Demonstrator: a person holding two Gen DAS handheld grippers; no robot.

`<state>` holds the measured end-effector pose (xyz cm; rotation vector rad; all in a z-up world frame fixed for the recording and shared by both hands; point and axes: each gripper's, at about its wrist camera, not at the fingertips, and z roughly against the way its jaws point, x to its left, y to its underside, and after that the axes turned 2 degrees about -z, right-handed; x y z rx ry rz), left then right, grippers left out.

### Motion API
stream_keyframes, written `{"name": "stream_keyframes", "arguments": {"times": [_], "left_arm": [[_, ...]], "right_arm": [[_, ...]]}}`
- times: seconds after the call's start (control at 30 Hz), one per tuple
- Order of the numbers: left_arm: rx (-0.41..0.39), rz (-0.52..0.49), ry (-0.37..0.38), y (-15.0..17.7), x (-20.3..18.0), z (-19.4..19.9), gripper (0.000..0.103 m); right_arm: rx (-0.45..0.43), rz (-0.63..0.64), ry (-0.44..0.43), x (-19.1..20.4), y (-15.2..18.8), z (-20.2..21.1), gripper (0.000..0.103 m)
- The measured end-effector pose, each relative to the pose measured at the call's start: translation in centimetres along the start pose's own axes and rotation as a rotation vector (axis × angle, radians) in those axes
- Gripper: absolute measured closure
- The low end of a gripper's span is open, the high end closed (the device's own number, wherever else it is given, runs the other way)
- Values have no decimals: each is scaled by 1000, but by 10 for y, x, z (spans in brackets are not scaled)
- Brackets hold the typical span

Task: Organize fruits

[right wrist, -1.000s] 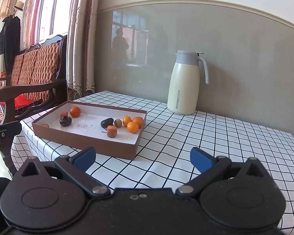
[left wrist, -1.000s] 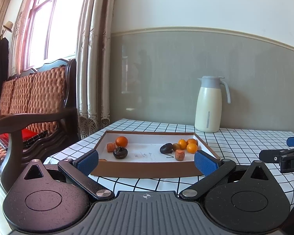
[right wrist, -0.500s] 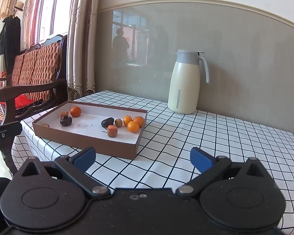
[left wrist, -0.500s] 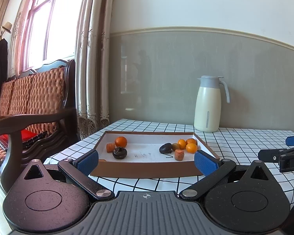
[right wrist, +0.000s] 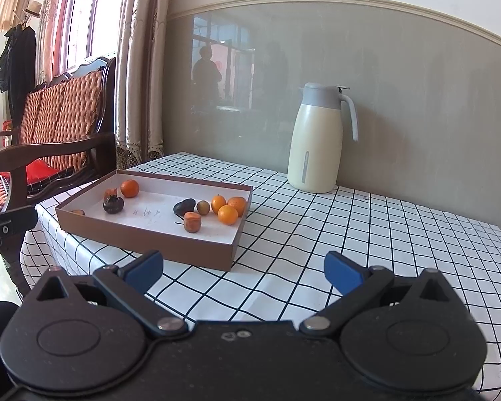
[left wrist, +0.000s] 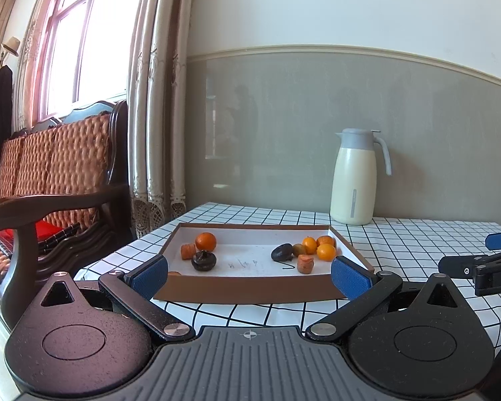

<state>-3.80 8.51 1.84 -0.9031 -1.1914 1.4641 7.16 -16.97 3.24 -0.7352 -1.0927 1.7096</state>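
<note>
the fruits lie in a shallow brown cardboard tray [left wrist: 250, 289] on the checked counter [right wrist: 350, 234]: a tangerine [left wrist: 205, 241] and a dark mangosteen [left wrist: 203, 260] at its left, small oranges [left wrist: 326, 252] and what may be an avocado [left wrist: 281, 252] at its right. both the left tool [left wrist: 250, 272] and the right tool [right wrist: 245, 269] are held spread apart, empty, short of the tray. the oranges are judged light, round, prone to rolling; each is best taken across its middle.

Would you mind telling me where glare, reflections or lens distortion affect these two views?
Left wrist view: the window is blown out and the wall trim bows. Right wrist view: the glossy wall panel reflects a window and a person's silhouette, and the tablecloth grid lines curve.
</note>
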Motion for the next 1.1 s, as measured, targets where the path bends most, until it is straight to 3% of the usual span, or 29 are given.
{"name": "stream_keyframes", "arguments": {"times": [1.1], "left_arm": [[-1,32,-9,2,6,-1,0]], "right_arm": [[-4,-8,-1,-2,-2,1,6]]}}
